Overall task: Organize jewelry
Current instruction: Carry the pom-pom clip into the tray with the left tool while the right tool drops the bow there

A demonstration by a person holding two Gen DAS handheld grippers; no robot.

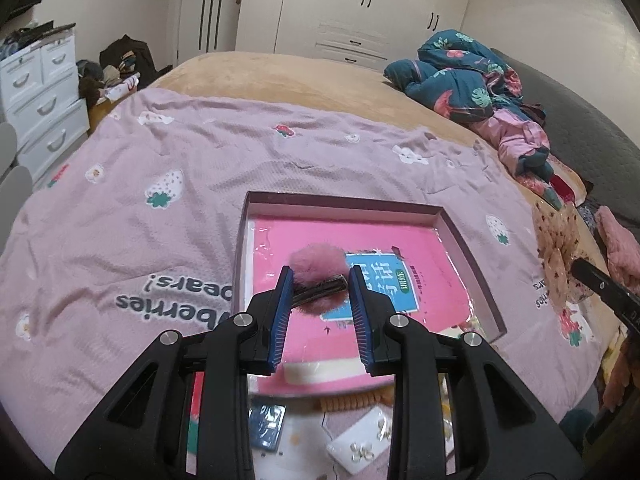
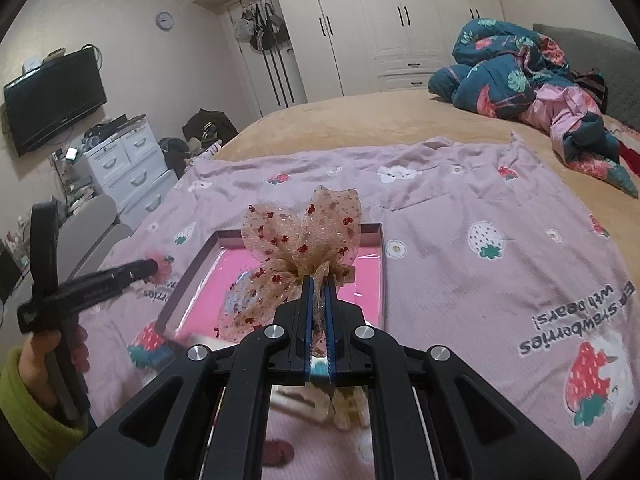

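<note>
Pink pom-pom hair clip [image 1: 316, 280] lies in the box [image 1: 472, 248] between the left gripper's [image 1: 320, 280] spread fingers, probably just dropped. Right gripper [image 2: 319, 304] pinches a sheer bow [image 2: 304, 248], box at its 12 o'clock, likely next in.

Bedroom, cream walls; white wardrobe [image 2: 392, 12] along far wall, bags on door hooks [image 2: 262, 26]; wall TV [image 2: 54, 98] and round clock [image 2: 164, 20] left; white drawer unit [image 2: 128, 164] left; tan bed [image 1: 304, 80], crumpled floral quilt [image 2: 516, 68] far right
</note>
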